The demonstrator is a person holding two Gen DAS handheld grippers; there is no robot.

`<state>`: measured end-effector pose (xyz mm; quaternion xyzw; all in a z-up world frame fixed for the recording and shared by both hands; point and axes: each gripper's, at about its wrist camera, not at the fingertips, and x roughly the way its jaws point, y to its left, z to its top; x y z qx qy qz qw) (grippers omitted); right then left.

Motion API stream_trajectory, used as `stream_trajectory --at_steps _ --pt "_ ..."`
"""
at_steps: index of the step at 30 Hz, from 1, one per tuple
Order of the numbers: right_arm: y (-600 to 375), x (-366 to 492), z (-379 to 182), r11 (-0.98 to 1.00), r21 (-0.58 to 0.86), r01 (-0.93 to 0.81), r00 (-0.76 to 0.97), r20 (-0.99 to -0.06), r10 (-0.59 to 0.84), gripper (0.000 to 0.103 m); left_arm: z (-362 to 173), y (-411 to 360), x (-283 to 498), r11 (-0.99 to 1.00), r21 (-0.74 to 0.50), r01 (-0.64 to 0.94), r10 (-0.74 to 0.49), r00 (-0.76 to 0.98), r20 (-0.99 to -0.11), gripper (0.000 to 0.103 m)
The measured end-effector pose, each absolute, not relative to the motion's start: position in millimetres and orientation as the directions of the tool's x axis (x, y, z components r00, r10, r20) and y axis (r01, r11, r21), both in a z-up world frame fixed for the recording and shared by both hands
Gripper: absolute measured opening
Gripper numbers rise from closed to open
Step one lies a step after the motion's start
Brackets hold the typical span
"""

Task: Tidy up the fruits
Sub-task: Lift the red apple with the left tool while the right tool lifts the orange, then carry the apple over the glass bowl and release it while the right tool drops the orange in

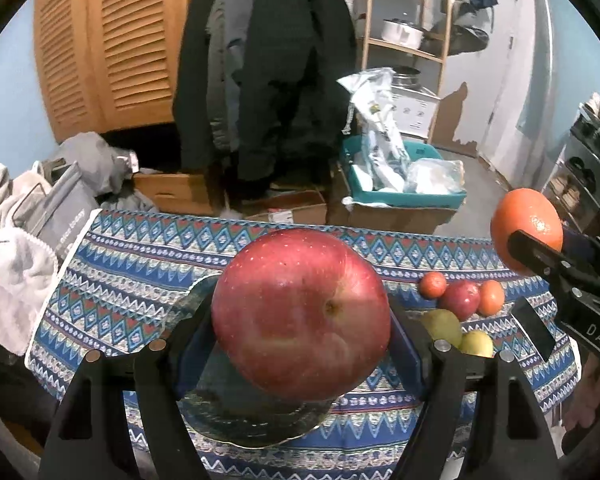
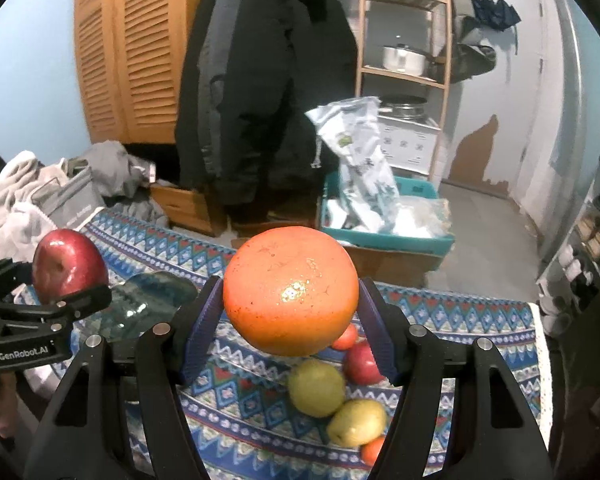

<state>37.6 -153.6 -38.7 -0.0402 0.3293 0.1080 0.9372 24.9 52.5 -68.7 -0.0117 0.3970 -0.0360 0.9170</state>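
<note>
Your left gripper (image 1: 300,316) has its jaws clenched on a red apple (image 1: 300,314) above the glass plate (image 1: 204,412) on the patterned desk (image 1: 132,280), while your right gripper (image 2: 291,300) grasps an orange (image 2: 291,296) over the loose pears (image 2: 316,386) and other fruit.

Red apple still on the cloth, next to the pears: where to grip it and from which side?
Grip the red apple across its widest middle, coming from above. It is round, so that is where fingers hold it best. A yellow-green pear lies close on one side and a small orange on another, so a low side approach looks blocked. Both grippers are full now.
</note>
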Motion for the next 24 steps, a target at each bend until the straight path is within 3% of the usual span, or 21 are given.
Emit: stream_trajectory --at_steps 24 --pt "-43 99 -120 0.922 0.091 -0.376 0.557 -0.773 0.303 0.067 -141 140 49 0.994 -0.005 -0.108 0.057 0.561 -0.826 0.079"
